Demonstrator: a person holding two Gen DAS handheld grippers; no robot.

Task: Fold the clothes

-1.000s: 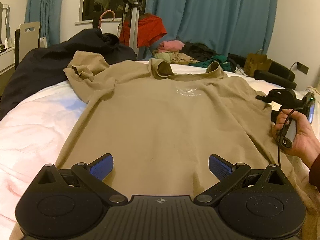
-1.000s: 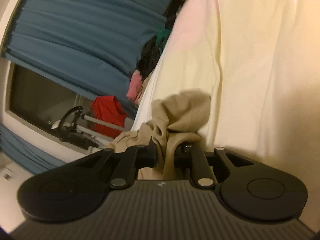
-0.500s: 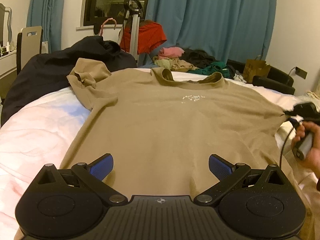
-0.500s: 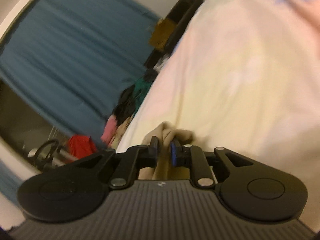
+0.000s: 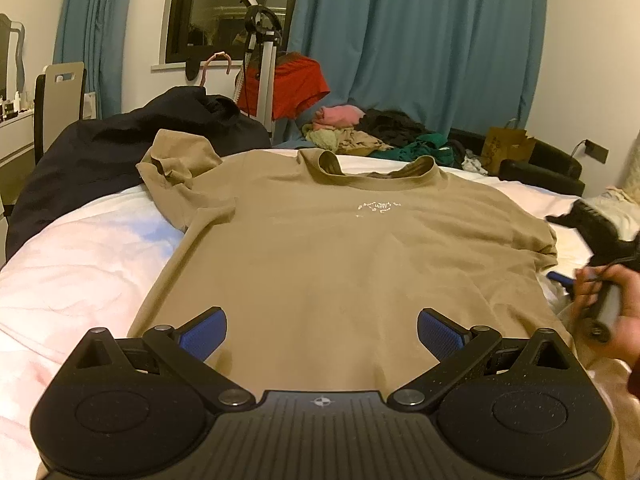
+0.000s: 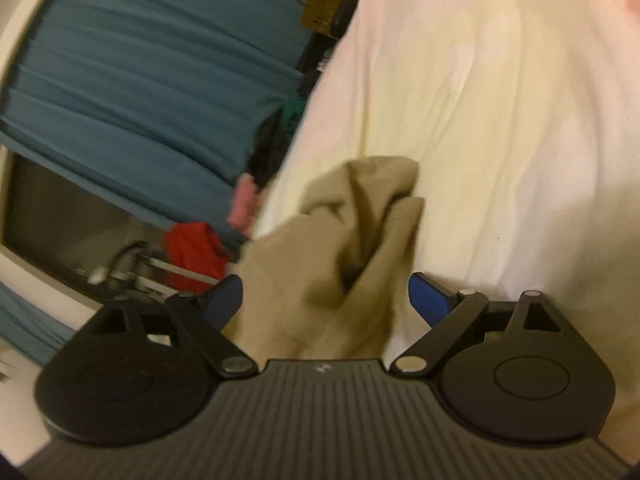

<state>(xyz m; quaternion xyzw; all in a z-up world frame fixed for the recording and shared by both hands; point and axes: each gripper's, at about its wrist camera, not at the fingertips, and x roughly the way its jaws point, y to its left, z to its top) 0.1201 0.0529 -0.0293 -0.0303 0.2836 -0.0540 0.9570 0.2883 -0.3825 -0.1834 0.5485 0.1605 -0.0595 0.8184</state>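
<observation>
Tan T-shirt [image 5: 340, 256] lies spread flat, front up, on the white bedsheet [image 5: 72, 264], its hem just ahead of our left gripper [image 5: 322, 330], whose blue pads stand wide apart over the cloth. Our right gripper [image 6: 325, 300] is also spread, with the bunched sleeve [image 6: 360, 240] lying loose between its fingers, unpinched.

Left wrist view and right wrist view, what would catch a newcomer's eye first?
A tan T-shirt lies spread flat, chest up, across the pale bed, filling the middle of the left view. Blue curtains hang behind it. In the right view, its bunched sleeve sits between the right gripper's open jaws.
</observation>
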